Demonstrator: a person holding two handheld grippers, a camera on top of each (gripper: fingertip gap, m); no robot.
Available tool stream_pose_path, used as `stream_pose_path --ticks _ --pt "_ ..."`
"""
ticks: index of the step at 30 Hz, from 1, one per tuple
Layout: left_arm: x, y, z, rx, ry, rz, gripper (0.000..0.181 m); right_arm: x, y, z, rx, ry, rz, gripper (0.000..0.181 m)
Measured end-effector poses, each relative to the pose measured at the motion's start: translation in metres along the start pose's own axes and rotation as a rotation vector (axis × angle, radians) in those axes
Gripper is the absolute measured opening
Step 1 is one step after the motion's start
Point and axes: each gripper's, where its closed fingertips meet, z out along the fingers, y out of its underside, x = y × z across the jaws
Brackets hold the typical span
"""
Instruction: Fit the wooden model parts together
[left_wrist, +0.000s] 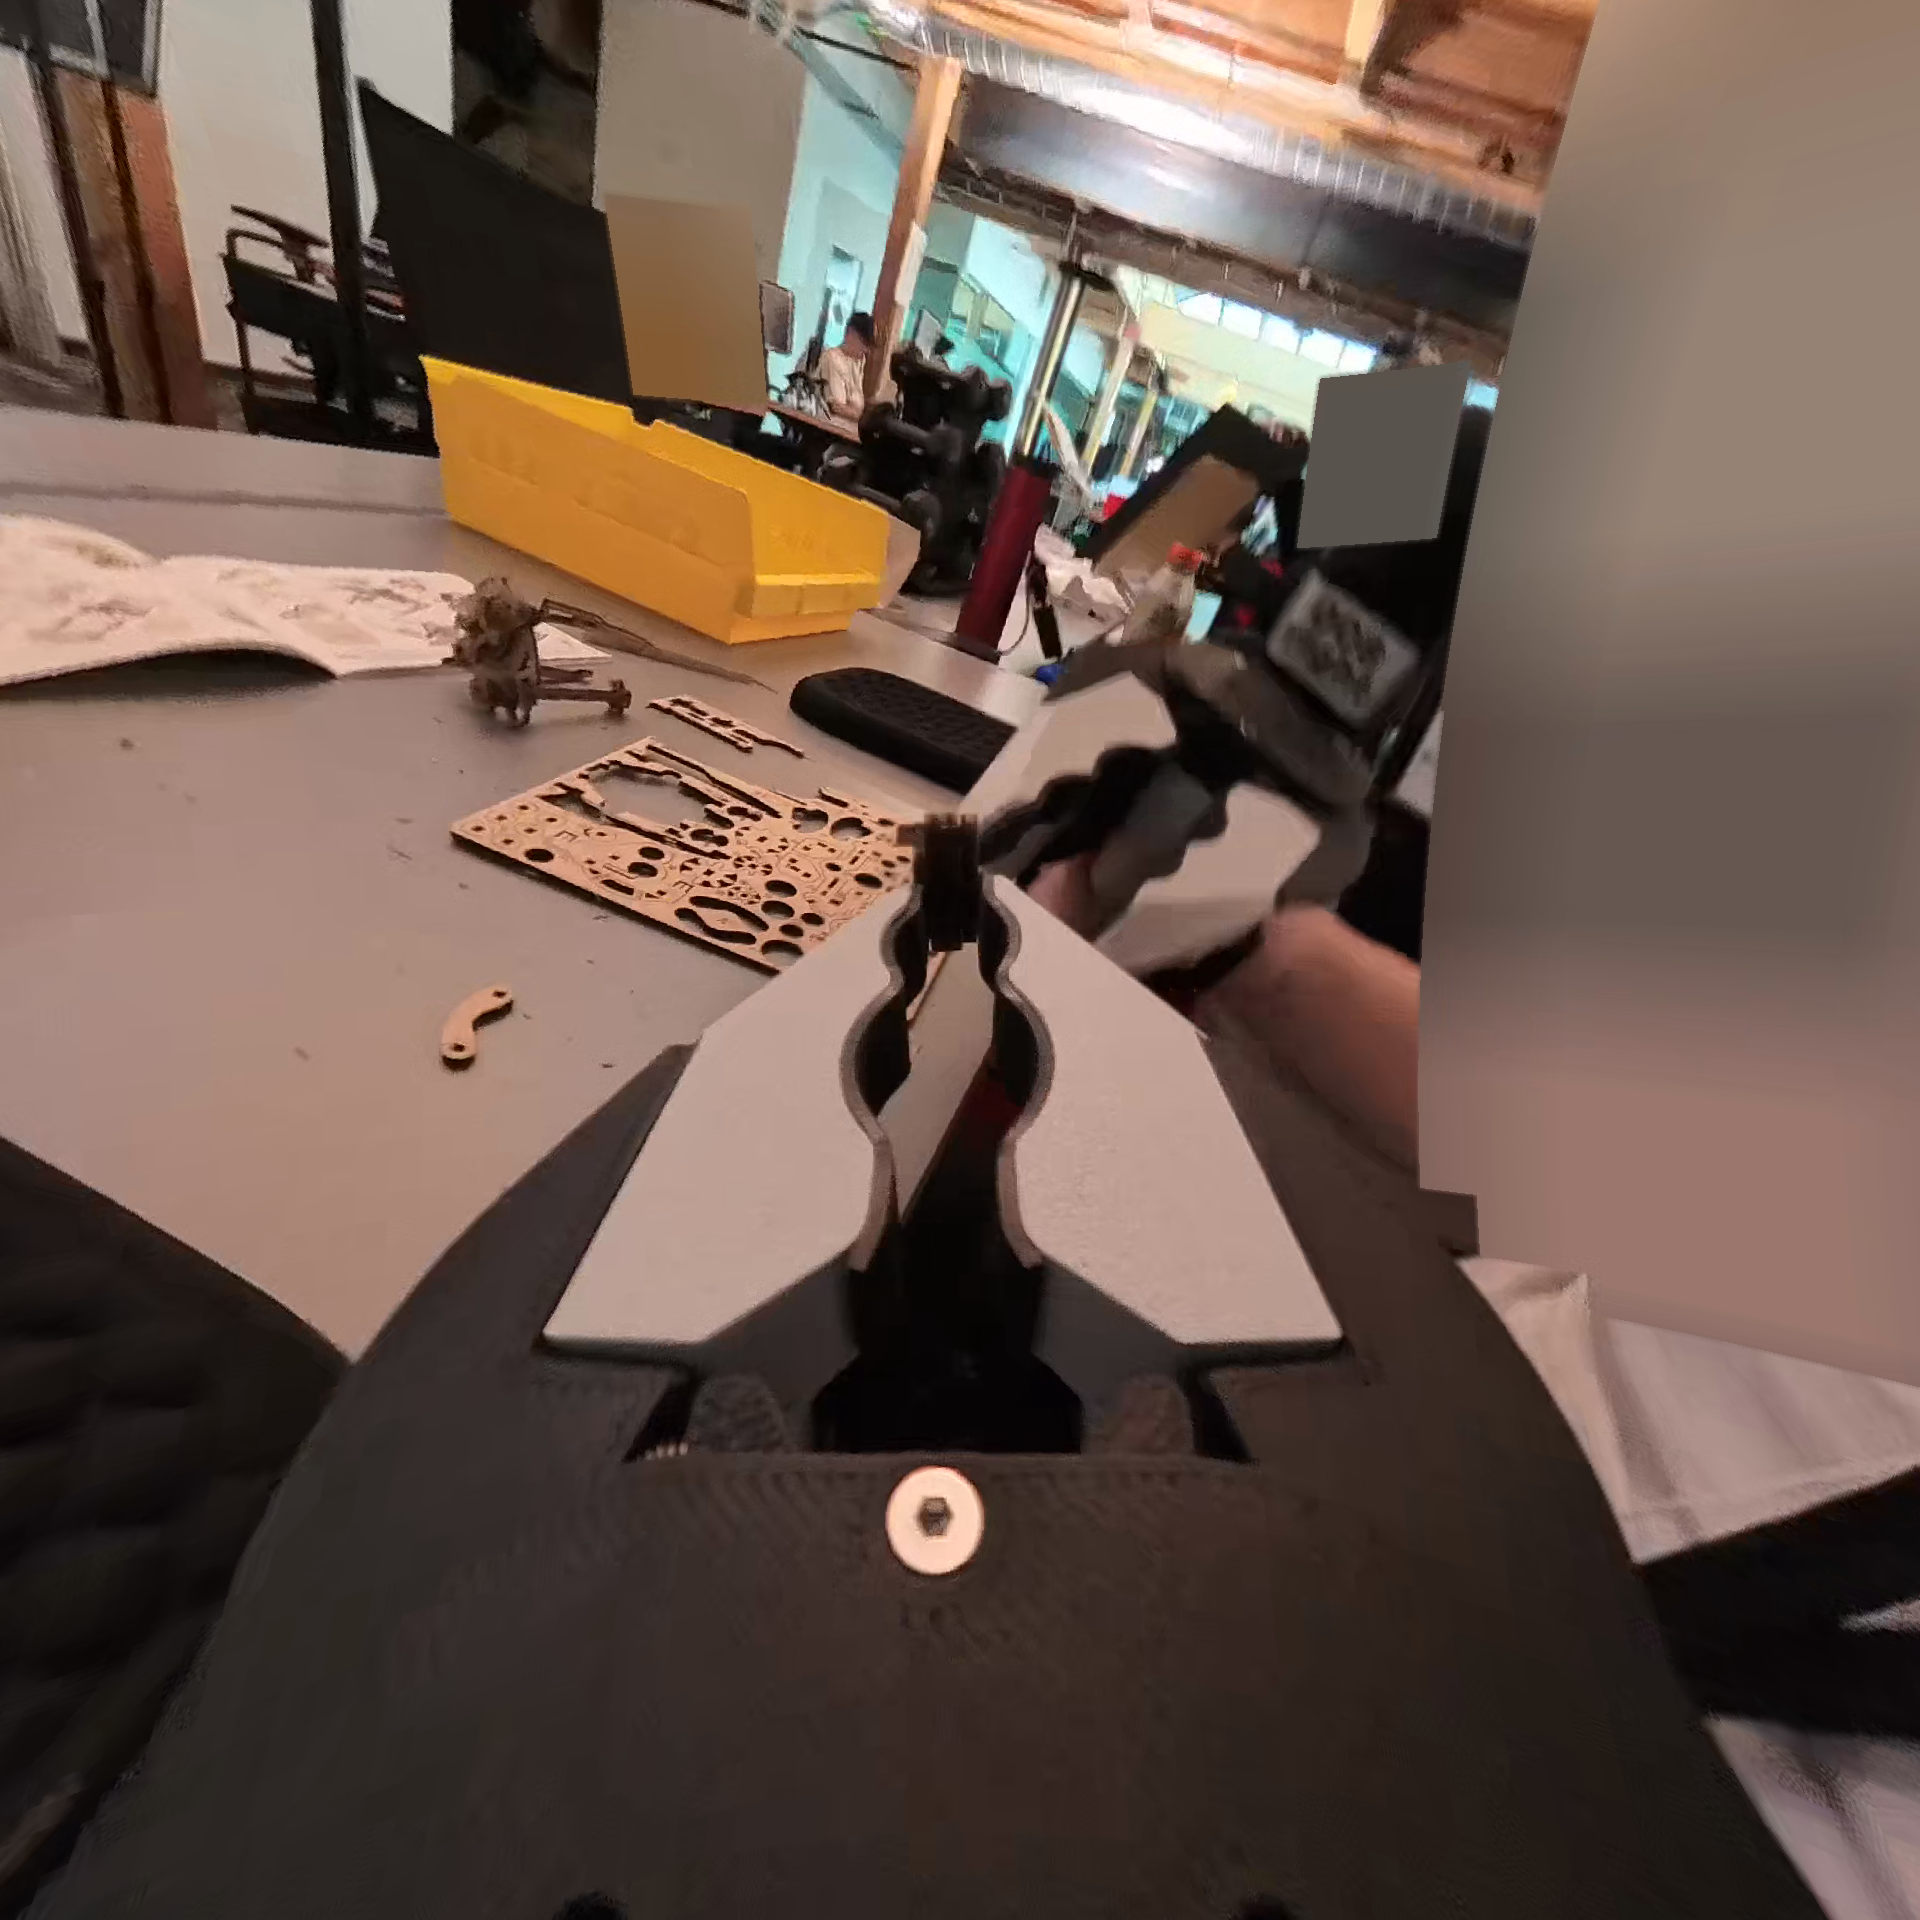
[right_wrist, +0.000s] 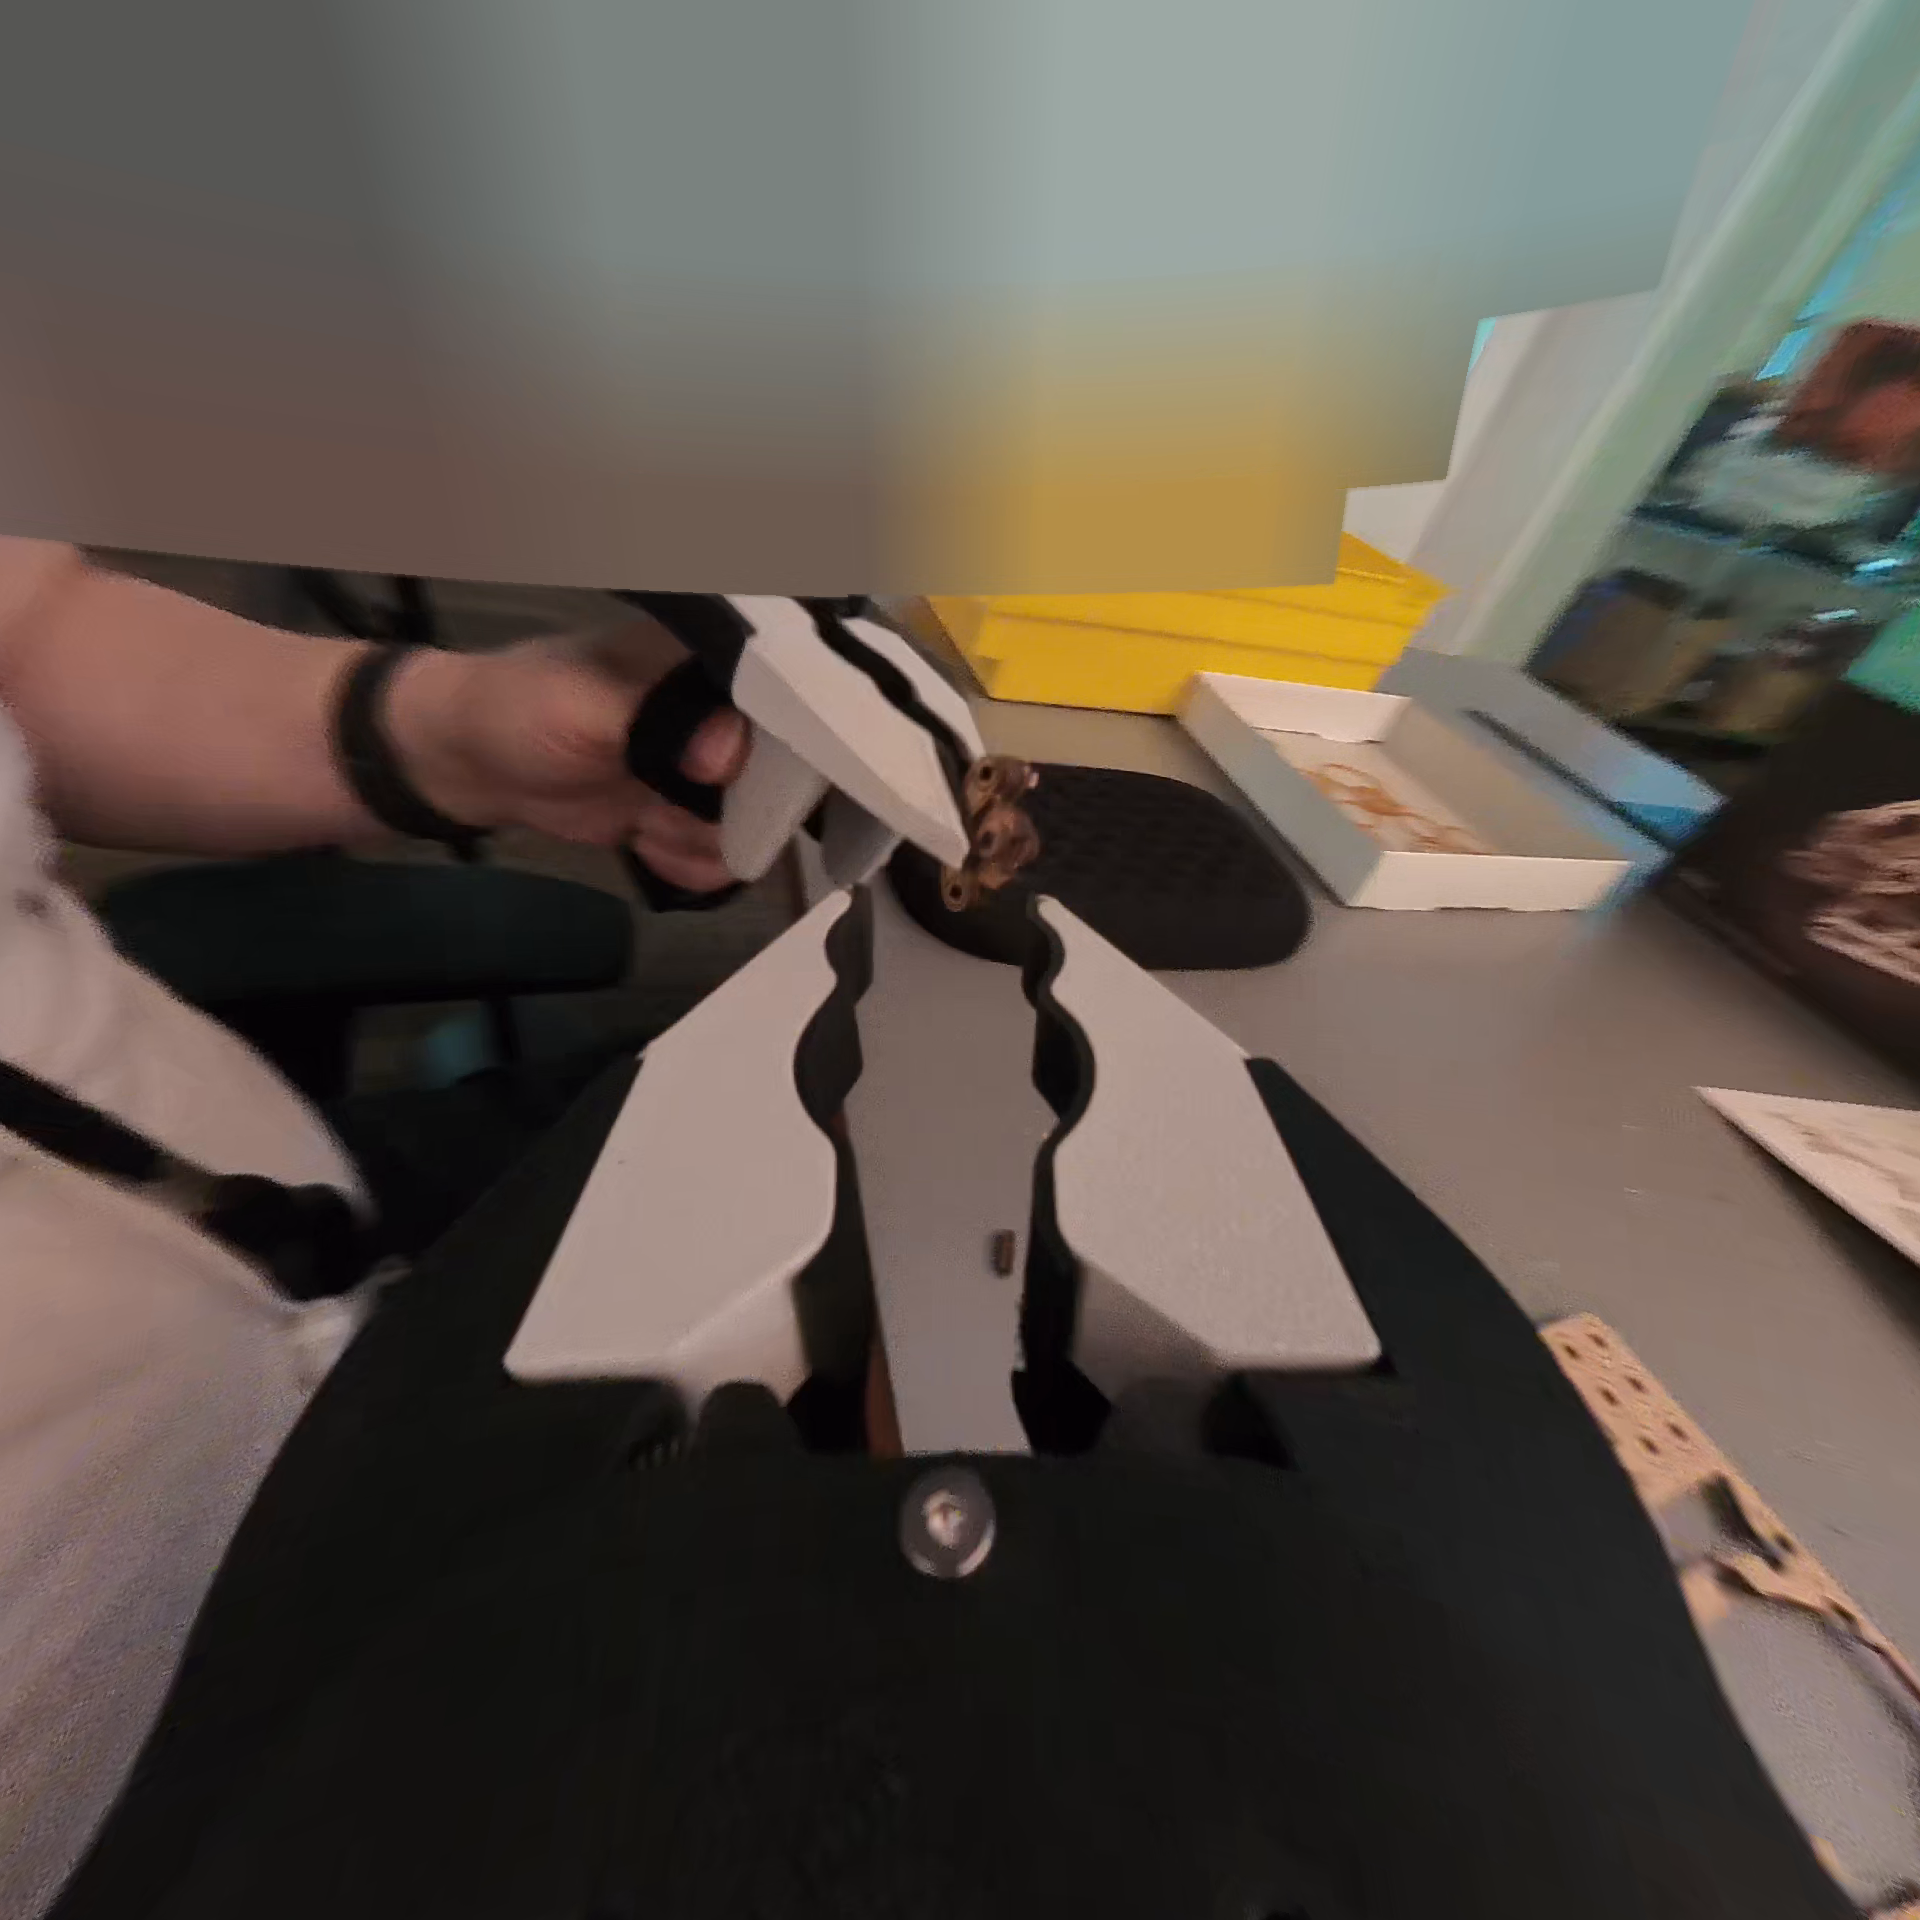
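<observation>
Left gripper (left_wrist: 948, 899) pinches a wooden part (left_wrist: 948, 878) (writing unreadable).

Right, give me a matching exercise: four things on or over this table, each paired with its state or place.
Things:
1. small wooden assembly
2. right gripper
3. curved wooden piece
4. yellow bin

States:
A. open, holding nothing
B. lying loose on the table
C. at the table's far side
D. pinched in the left gripper

Pairs: 1-D, 2-A, 3-B, 4-C
</observation>
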Motion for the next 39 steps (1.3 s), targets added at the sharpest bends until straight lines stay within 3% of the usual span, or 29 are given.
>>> stream_pose_path --ticks 6,11,16,39 --pt "0.024 0.006 -0.006 -0.106 0.088 0.345 0.006 -0.006 -0.042 -0.01 0.037 -0.233 0.093 0.028" --pt "0.033 0.005 -0.005 -0.128 0.117 0.444 0.007 -0.021 -0.033 0.003 -0.092 -0.297 0.012 0.023" --pt "0.038 0.003 -0.006 -0.13 0.133 0.482 0.006 -0.026 -0.033 0.004 -0.078 -0.319 0.029 0.014" --pt "0.048 0.013 -0.005 -0.179 0.183 0.527 0.006 -0.037 -0.028 -0.004 -0.039 -0.321 -0.068 0.011"
